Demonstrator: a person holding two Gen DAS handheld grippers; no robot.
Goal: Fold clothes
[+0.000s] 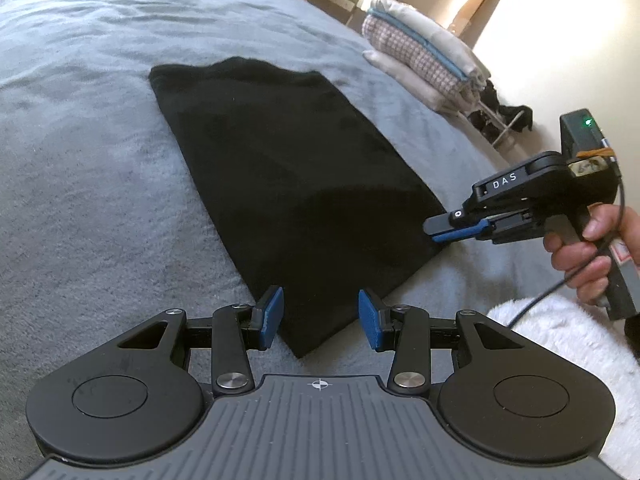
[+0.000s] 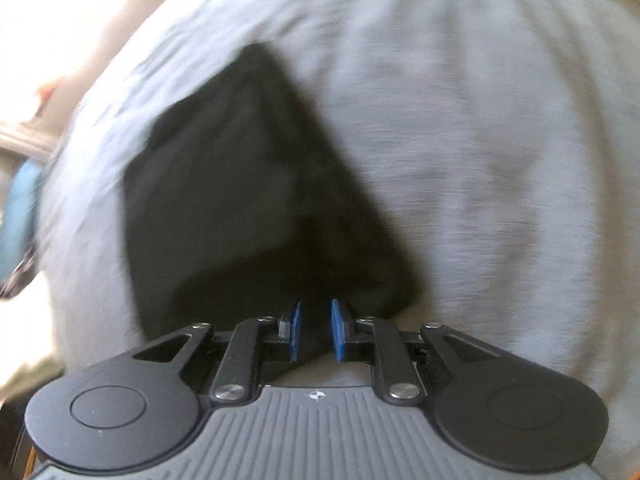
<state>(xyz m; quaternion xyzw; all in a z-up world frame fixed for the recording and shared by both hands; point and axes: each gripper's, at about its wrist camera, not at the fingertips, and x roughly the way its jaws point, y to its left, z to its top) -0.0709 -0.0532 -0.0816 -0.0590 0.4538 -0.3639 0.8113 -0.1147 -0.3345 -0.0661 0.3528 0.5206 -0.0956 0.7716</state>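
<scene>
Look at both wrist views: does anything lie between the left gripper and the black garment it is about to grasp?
Nothing visible does. The left gripper hangs with jaws apart directly over the near corner of the black garment, with only the grey blanket around it. The right gripper is at the garment's right edge, clear of that corner.

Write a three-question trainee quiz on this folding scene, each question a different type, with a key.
1. True or false: the black garment lies on a grey blanket.
2. Which claw has the garment's edge between its pads? A) left claw B) right claw
3. Fill in: the stack of folded laundry sits off the bed's far ____ corner in the left wrist view.

Key: 1 true; 2 B; 3 right.
</scene>
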